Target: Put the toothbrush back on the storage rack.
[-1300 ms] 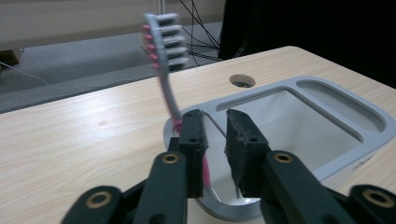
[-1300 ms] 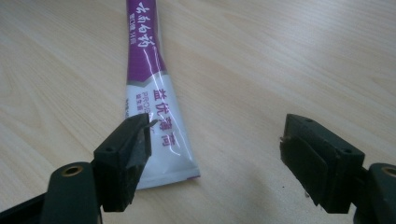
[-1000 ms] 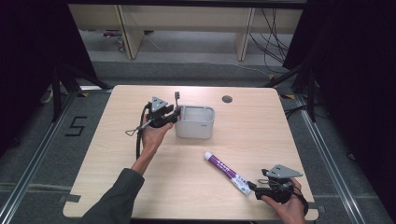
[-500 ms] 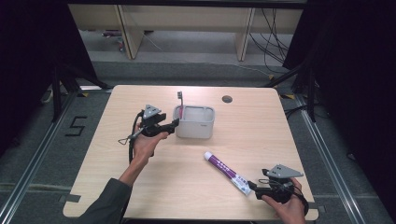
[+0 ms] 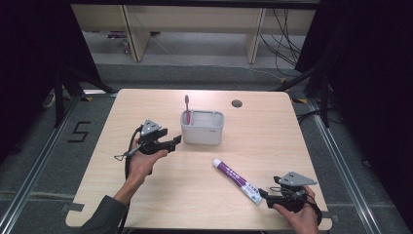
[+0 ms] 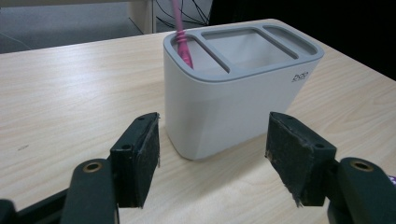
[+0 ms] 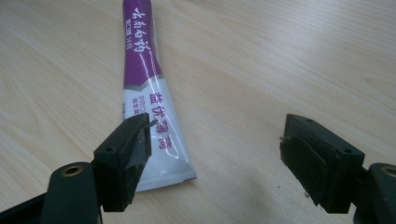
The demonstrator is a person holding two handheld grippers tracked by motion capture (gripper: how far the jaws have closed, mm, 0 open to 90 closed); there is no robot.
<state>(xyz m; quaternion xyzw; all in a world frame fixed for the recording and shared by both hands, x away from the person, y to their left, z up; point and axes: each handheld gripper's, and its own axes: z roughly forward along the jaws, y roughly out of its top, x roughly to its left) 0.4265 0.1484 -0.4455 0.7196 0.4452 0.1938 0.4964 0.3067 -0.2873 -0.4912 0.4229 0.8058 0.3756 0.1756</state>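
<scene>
A white and grey holder (image 5: 203,129) with three compartments stands mid-table. A pink toothbrush (image 5: 186,108) stands upright in its left end compartment. My left gripper (image 5: 176,141) hovers just left of the holder and points at it. Its jaws have just been opening and stand open with nothing between them. In the left gripper view the holder (image 6: 233,98) and toothbrush (image 6: 182,42) stand just beyond the left gripper (image 6: 212,158). A purple and white toothpaste tube (image 5: 237,180) lies flat at the front right. My right gripper (image 5: 265,196) is open at its flat end. In the right gripper view the tube (image 7: 144,84) ends beside one jaw of the right gripper (image 7: 215,158).
A round cable hole (image 5: 237,103) sits in the wooden table (image 5: 146,204) near its far edge. Metal rails run along the floor on both sides, and shelf legs stand behind the table.
The left gripper has let go of the toothbrush, which now stands in the holder, and has drawn back leftward and toward the near edge with wider jaws. The right hand stayed still.
</scene>
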